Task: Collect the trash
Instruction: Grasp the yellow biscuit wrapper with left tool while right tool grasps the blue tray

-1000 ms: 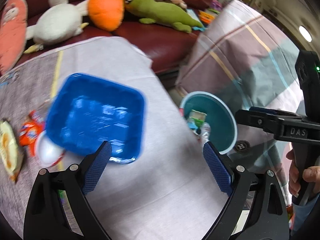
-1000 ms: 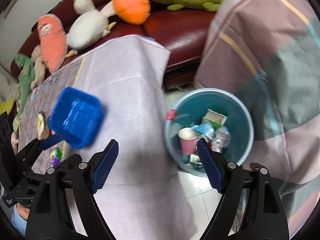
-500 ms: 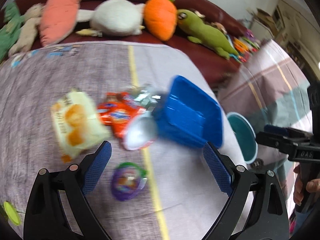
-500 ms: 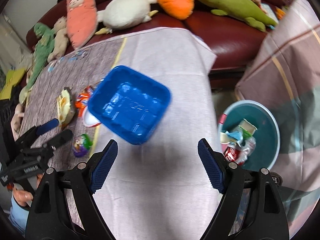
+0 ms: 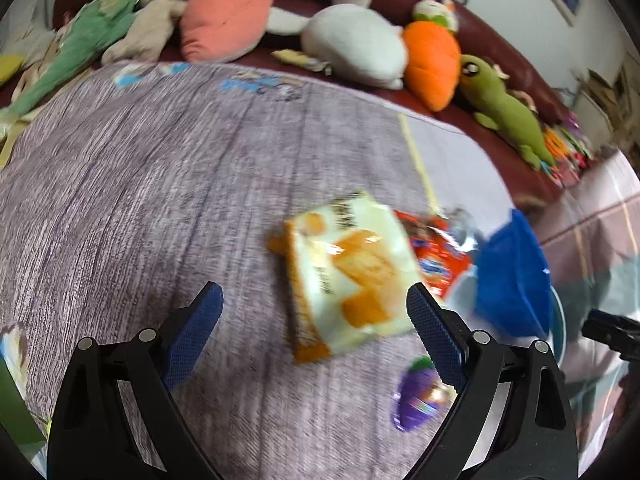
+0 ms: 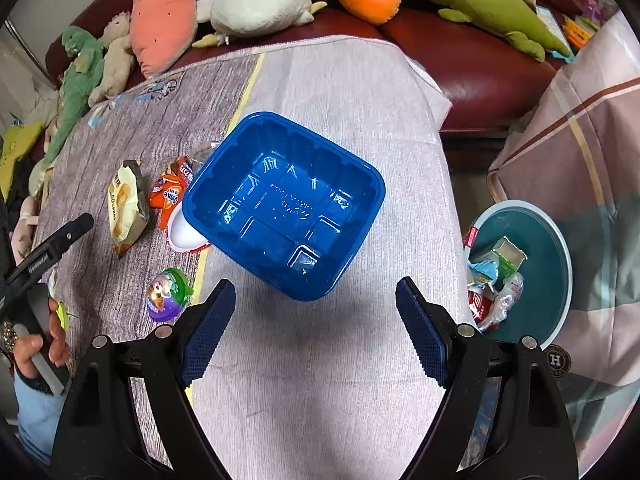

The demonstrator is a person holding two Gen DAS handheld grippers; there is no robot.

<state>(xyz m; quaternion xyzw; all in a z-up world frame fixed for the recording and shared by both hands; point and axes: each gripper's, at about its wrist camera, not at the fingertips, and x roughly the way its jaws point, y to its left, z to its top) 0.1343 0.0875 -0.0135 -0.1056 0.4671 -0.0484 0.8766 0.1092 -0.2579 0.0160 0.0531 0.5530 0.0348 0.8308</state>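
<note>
A cream and orange snack packet [image 5: 352,272] lies on the table just ahead of my open, empty left gripper [image 5: 314,316]; it also shows in the right wrist view [image 6: 126,206]. Beside it lie an orange wrapper [image 6: 170,194], a white lid [image 6: 182,234] and a purple jelly cup [image 6: 166,294]. A blue plastic tray [image 6: 284,204] sits mid-table, just ahead of my open, empty right gripper [image 6: 316,316]. A teal bin [image 6: 548,268] holding trash stands on the floor to the right.
Plush toys [image 6: 260,0] line a dark red sofa [image 6: 472,64] behind the table. A checked cloth [image 6: 592,136] covers furniture at right. The tablecloth [image 6: 340,380] is pale at right, grey wood-patterned at left.
My left gripper has swung left from the bin and tray to the snack packet. My right gripper has swung from above the bin to face the blue tray.
</note>
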